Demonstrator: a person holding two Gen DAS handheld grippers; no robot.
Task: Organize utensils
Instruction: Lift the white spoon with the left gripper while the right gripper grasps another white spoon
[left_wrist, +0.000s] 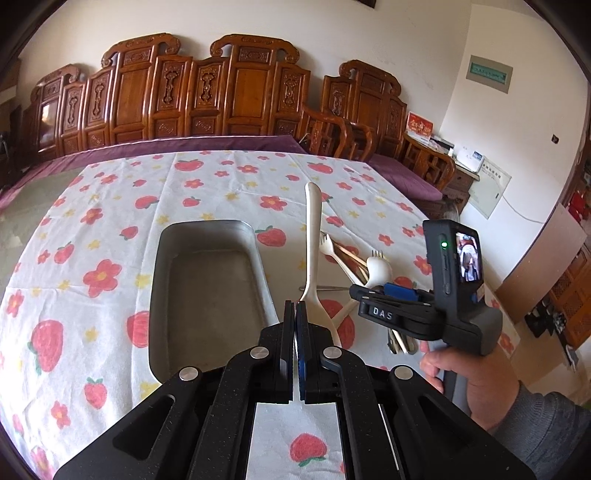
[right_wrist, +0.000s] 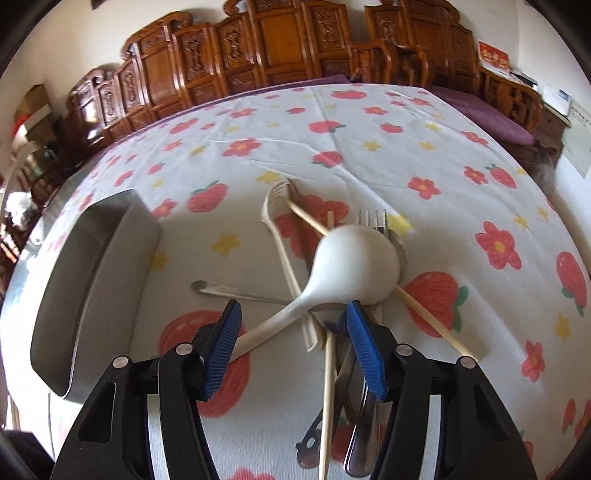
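My left gripper (left_wrist: 295, 304) is shut on a long white plastic spoon (left_wrist: 312, 243) and holds it upright, handle pointing away, above the table by the right rim of the grey metal tray (left_wrist: 159, 266). My right gripper (right_wrist: 291, 325) is open and hovers over a pile of utensils: a white ladle-like spoon (right_wrist: 354, 262), a white plastic fork (right_wrist: 275, 218), wooden chopsticks (right_wrist: 424, 314), a metal fork (right_wrist: 373, 218) and metal handles (right_wrist: 364, 424). The right gripper also shows in the left wrist view (left_wrist: 369, 291). The tray shows at left in the right wrist view (right_wrist: 74, 280) and looks empty.
The table wears a white cloth with strawberries and flowers (left_wrist: 110, 206). Carved wooden chairs (left_wrist: 207, 88) line the far side. A purple cushion (left_wrist: 399, 173) lies at the back right. A hand (left_wrist: 472, 376) holds the right gripper's handle.
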